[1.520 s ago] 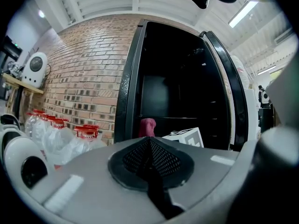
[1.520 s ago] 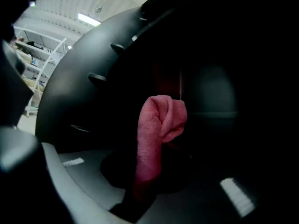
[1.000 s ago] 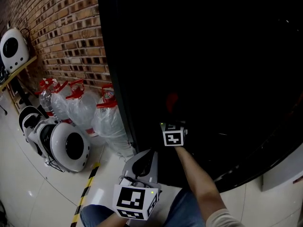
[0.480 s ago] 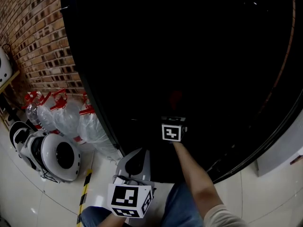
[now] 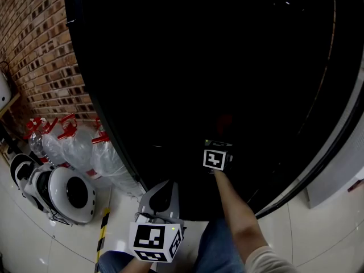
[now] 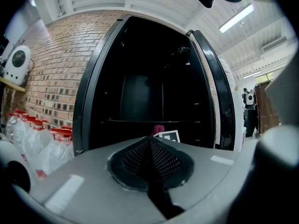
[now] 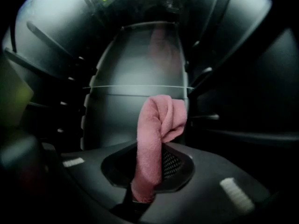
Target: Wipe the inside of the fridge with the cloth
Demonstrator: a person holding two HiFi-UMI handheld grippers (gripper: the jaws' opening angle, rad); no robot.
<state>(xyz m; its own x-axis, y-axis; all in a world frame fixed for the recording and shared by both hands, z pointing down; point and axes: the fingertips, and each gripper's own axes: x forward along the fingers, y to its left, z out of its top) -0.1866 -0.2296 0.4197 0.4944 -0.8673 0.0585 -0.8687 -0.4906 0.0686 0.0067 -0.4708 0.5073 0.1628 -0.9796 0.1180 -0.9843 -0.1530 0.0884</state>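
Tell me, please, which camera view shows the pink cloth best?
The right gripper view: the pink terry cloth fills its centre, pinched in the right tongs. The left gripper view shows only a small pink scrap; the head view, a faint reddish blur inside the black fridge.

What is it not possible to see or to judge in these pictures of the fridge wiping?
- Right gripper view: the right tool is shut on the cloth, but the fridge walls behind are blurred; whether the cloth touches them is unclear.
- Head view: the fridge interior is black; darkness hides the shelves and the tool's jaws.
- Left gripper view: the cloth is a tiny pink spot, partly behind the marker cube.
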